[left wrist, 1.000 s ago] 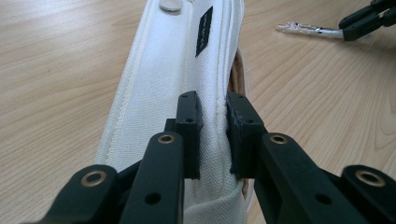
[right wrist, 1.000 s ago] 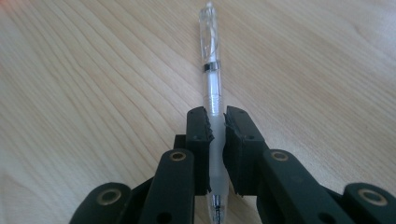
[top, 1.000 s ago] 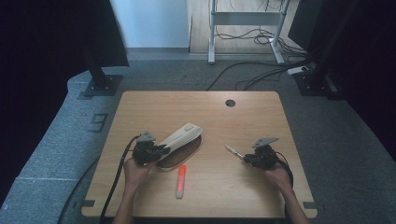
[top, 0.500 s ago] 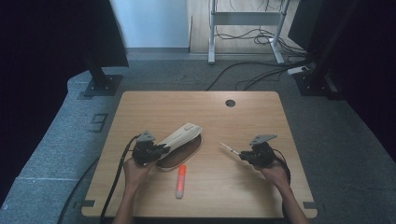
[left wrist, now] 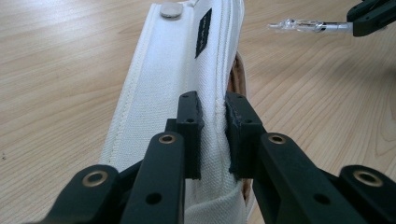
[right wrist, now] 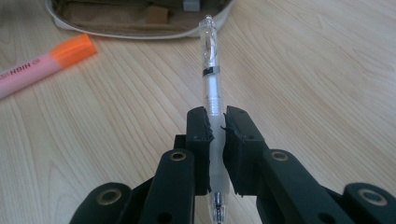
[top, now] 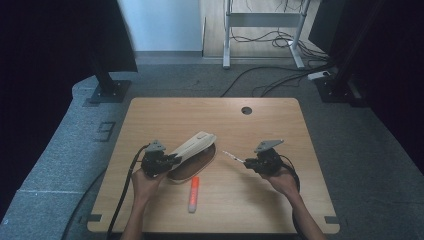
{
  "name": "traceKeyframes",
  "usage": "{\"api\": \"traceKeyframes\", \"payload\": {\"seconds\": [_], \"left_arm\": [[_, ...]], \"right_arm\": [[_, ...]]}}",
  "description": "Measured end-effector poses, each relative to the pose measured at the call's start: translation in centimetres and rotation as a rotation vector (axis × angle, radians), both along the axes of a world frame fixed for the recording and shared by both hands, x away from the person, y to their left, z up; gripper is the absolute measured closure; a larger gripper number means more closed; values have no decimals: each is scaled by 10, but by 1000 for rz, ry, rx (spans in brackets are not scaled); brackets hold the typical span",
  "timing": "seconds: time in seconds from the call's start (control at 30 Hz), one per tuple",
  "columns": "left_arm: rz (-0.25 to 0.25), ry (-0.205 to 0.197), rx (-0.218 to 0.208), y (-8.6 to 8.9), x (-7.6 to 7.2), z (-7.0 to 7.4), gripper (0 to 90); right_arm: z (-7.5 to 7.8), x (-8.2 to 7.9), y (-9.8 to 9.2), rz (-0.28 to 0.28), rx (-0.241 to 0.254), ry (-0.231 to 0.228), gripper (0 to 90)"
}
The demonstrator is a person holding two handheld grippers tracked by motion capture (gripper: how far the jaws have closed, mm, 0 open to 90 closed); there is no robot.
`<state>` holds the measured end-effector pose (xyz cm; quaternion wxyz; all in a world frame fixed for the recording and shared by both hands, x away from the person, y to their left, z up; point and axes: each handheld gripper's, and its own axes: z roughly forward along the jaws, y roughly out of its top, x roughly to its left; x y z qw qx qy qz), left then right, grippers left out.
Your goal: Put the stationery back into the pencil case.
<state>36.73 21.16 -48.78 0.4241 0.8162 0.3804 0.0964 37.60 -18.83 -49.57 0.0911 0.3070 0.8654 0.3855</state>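
The left gripper (top: 161,161) sits at the near left of the wooden bench (top: 150,115), its jaws clamped on the raised flap of a cream pencil case (left wrist: 177,79); in the left gripper view the fabric edge runs straight up between the two black pads, pinched at a seam, with a snap button near the far end of the flap; the case's tan lining shows below the flap, so the case lies open, slanting away from the gripper toward the bench's middle. The right gripper (top: 260,162) is at the right, held by the person's right hand (top: 282,182); its jaws are clamped on the lower barrel of a clear pen (right wrist: 211,84), which sticks out past the pads and points toward the case's opening, its tip near the rim but apart from it. An orange and pink highlighter (top: 193,194) lies flat on the bench just in front of the case, between the two hands.
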Motion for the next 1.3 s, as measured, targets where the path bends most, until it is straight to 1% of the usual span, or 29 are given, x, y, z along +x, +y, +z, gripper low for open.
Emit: {"api": "traceKeyframes", "payload": {"seconds": [0.43,0.47,0.5,1.13,1.3], "left_arm": [[-2,-4,2,0,0,1,777],[-2,-3,2,0,0,1,777],[-3,-3,3,0,0,1,777],[-6,-6,6,0,-1,2,777],[-3,-15,16,0,-2,5,778]], "right_arm": [[4,8,32,51,-11,-8,787],[4,10,38,57,-18,-8,786],[4,10,38,57,-18,-8,786],[-4,23,78,106,-36,-2,786],[-8,26,87,119,-39,5,786]]}}
